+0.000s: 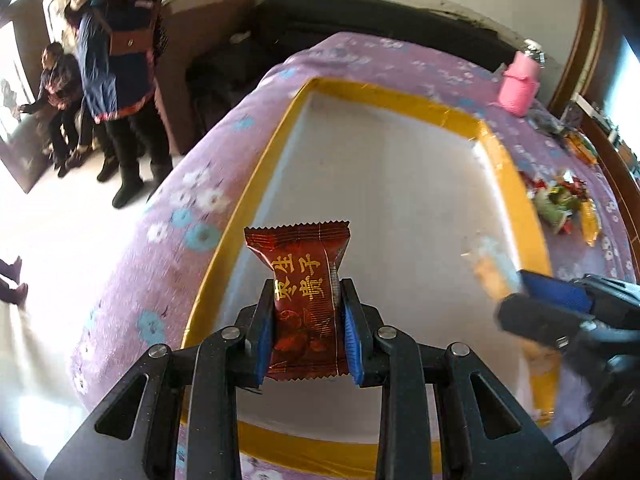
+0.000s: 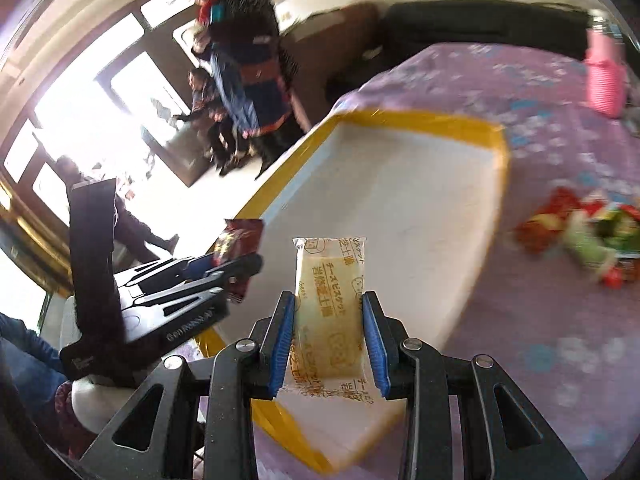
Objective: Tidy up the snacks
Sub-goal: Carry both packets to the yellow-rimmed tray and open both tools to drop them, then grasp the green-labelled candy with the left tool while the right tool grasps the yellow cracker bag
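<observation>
Currently the transfer step is in hand. The left tool [image 1: 308, 336] clamps a dark red foil packet [image 1: 305, 300] over the yellow-rimmed tray [image 1: 400, 98]; the right tool [image 2: 329, 340] pinches a clear-wrapped pale biscuit [image 2: 329, 308] above the tray's near corner. The tray's white floor is bare and flat. The next move likely calls for lowering and releasing each crinkly packet inside; loose snacks [image 2: 576, 236] remain on the floral purple cloth [image 2: 540, 340].

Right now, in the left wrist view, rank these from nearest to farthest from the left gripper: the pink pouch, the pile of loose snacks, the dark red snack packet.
1. dark red snack packet: clamped between the left gripper's pads, over the yellow-rimmed box.
2. pile of loose snacks: on the purple cloth, right of the box.
3. pink pouch: far right corner, beyond the box.
</observation>
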The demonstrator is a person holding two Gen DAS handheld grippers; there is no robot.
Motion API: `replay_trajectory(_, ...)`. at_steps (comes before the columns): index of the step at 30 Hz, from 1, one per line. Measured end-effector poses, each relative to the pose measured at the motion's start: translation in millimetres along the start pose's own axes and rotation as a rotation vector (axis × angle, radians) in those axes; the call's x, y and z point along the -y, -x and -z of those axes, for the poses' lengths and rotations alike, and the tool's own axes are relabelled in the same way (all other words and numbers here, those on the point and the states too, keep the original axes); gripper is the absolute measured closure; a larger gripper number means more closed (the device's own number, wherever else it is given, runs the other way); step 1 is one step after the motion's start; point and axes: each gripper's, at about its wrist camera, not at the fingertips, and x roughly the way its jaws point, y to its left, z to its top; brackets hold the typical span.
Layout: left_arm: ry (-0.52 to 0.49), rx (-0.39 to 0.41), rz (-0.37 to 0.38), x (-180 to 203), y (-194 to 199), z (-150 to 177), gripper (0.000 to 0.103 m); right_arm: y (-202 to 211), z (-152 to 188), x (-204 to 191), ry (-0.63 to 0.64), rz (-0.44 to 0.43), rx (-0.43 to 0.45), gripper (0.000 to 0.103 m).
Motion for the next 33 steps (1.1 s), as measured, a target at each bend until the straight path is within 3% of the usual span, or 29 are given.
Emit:
replay_trajectory(6,0.065,-0.010,0.055,-18.5,-3.0,-1.1,0.072,-36.5,3.9,-10.9,0.011,0.021,-0.060,0.068)
replay_trajectory(7,0.073,-0.009,0.060,-19.3,-1.9,-1.7,0.065,-36.6,5.7,-13.9,0.013,0.020,-0.060,0.066)
replay_trajectory(8,0.086,-0.006,0.061,-20.6,0.0,-2.2,0.057,-34.9,4.5,-15.3,0.012,0.019,-0.058,0.065)
replay_trajectory(12,0.119,0.004,0.081,-24.1,4.3,-5.4,0.055,-25.7,3.4,-14.1,0.012,0.004,-0.029,0.062)
replay_trajectory(18,0.208,0.049,0.131,-19.1,23.9,-9.5,0.055,20.9,10.8,11.6,-0.014,-0.001,0.071,0.059)
replay_trajectory(24,0.142,0.102,0.224,27.5,47.4,-18.6,0.044,83.9,29.9,99.9,-0.164,0.091,0.178,0.058)
replay_trajectory(29,0.038,0.063,0.325,89.6,38.9,-27.3,0.044,128.2,51.5,198.0,-0.374,0.206,0.218,0.055)
replay_trajectory(33,-0.022,0.007,0.388,132.4,26.7,-29.9,0.044,144.1,57.1,236.6,-0.431,0.267,0.241,0.055)
